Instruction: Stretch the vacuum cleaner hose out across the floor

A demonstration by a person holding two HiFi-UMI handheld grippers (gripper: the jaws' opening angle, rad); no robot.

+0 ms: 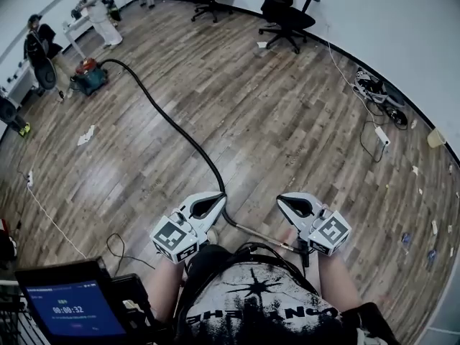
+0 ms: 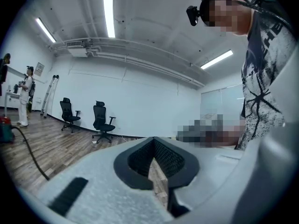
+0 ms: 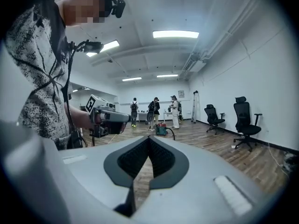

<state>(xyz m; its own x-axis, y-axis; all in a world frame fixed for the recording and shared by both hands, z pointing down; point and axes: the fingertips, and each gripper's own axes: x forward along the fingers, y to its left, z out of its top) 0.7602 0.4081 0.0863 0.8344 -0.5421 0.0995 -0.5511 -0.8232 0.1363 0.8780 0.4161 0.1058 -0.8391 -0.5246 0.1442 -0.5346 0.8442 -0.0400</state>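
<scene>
Left gripper (image 1: 215, 201) and right gripper (image 1: 286, 203): jaws pressed together, nothing between them, held side by side in front of the person. The hose (image 1: 172, 124) lies on the wood floor (image 1: 287, 121). It curves from the vacuum cleaner (image 1: 88, 76) at far left to its end by the person's feet, below the grippers.

Your hose (image 1: 172, 124) was black; the floor (image 1: 287, 128) was brown wood-grain planks; the vacuum cleaner (image 1: 88, 76) was teal with a red top. Your left gripper (image 1: 208, 203) and right gripper (image 1: 295, 205) were pale grey with black pads, their marker cubes (image 1: 175, 239) patterned in black-and-white squares. Your shirt (image 1: 259, 293) was white with black print, and the office chairs (image 1: 287, 9) were black.
</scene>
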